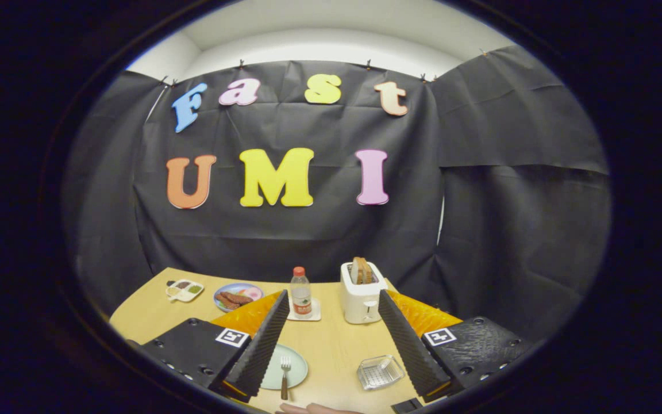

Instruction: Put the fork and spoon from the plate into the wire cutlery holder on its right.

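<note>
tabletop (pixel 331 345): pale wood tone, plain.
plate (pixel 296 368): pale green, unpatterned.
fork (pixel 285 376): silver head, brown handle.
wire cutlery holder (pixel 380 372): silvery, fine grid pattern at the base.
toaster (pixel 361 293): white; 2 brown slices in the slots.
bottle (pixel 300 293): clear, red cap, red and white label.
coaster (pixel 314 315): white.
far plate (pixel 238 296): blue rim, brown and pink food.
small tray (pixel 184 290): white, with green and tan contents.
hand-held gripper (pixel 331 339): fingers spread apart, ribbed texture on inner faces, black-and-white square markers on the body.

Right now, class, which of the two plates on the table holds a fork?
The pale green plate between the open fingers; the far blue plate holds food.
</note>
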Tool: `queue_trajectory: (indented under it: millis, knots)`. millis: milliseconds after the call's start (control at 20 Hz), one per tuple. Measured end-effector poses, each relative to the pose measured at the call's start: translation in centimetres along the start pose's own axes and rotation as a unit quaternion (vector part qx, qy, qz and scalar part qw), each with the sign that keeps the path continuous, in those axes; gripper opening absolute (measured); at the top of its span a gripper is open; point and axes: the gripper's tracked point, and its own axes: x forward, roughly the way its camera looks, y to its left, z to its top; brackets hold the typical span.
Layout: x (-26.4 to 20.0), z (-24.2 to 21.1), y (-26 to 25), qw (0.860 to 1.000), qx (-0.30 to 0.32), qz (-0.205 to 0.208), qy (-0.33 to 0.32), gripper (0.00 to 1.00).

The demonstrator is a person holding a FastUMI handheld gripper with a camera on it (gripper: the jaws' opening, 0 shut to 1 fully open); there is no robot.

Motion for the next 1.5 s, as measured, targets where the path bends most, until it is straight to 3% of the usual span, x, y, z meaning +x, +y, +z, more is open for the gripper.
queue_trajectory:
  millis: [200,400,600,750,1050,1200,1300,1400,1500]
  knots:
    - [3.0,-8.5,3.3,0.995,-0.020,0.040,0.089,0.95]
    - [4.7,-18.1,7.6,0.973,-0.046,0.094,0.205,0.95]
    - [5.6,-23.7,9.9,0.952,-0.044,0.101,0.287,0.96]
    - [6.8,-27.1,10.8,0.938,-0.031,0.082,0.336,0.95]
    - [7.9,-30.4,11.8,0.925,-0.040,0.059,0.372,0.64]
    - [8.5,-31.4,10.6,0.922,-0.044,0.030,0.383,0.36]
    - [8.4,-31.9,11.0,0.915,-0.028,0.029,0.401,0.36]
    - [8.3,-32.3,10.9,0.910,-0.016,0.030,0.412,0.20]
    - [8.2,-32.0,10.4,0.911,-0.019,0.020,0.412,0.19]
